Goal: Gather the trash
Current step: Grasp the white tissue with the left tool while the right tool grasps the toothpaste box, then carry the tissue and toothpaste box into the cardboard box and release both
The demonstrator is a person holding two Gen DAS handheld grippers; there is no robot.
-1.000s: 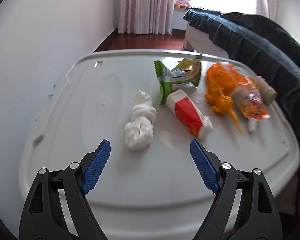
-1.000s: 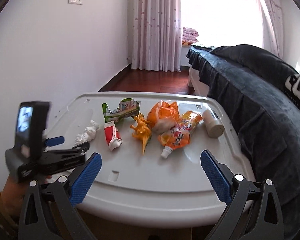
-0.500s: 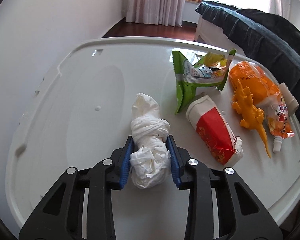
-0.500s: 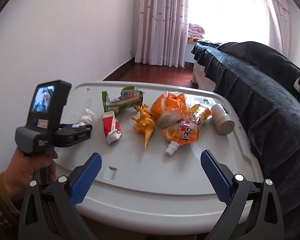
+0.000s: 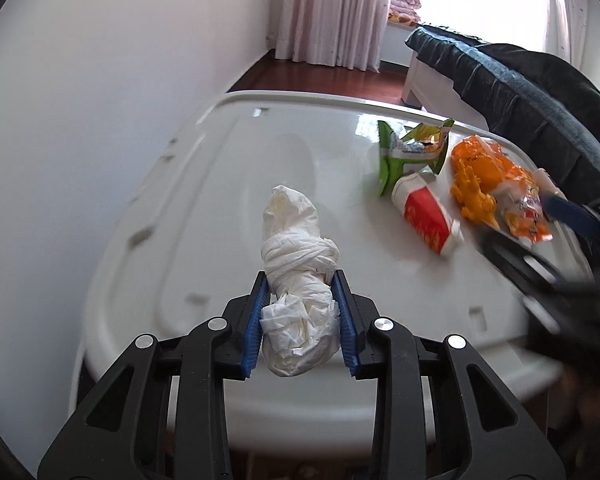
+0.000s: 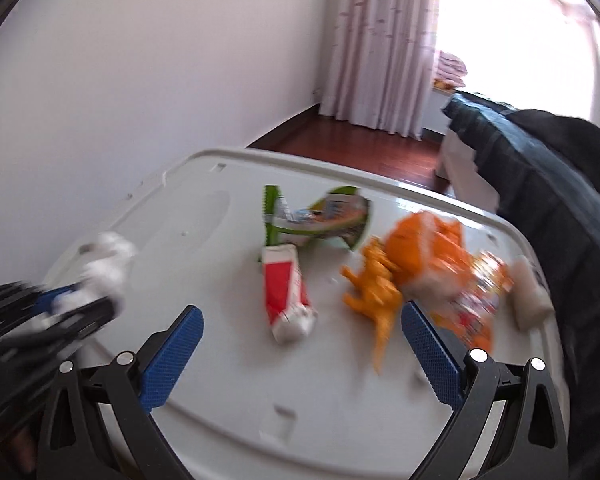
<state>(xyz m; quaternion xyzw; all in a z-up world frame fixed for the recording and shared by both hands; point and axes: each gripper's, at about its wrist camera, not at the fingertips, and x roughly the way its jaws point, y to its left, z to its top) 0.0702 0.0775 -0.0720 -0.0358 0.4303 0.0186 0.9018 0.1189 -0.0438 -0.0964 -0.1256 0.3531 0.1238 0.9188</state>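
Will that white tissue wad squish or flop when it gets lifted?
Probably squishes: the left gripper already pinches the crumpled tissue wad narrow. It looks light. The knotted front end, sticking out unsupported, may droop a little.

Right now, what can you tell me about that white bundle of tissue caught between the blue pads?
The white tissue wad is crumpled paper, soft-looking, twisted into a long roll with a knot-like band around its middle. The left hand-held gripper is shut on its near end, blue pads pressing both sides, and its far end points out over the white plastic lid. Whether it touches the lid cannot be told. It is apart from the wrappers to its right.
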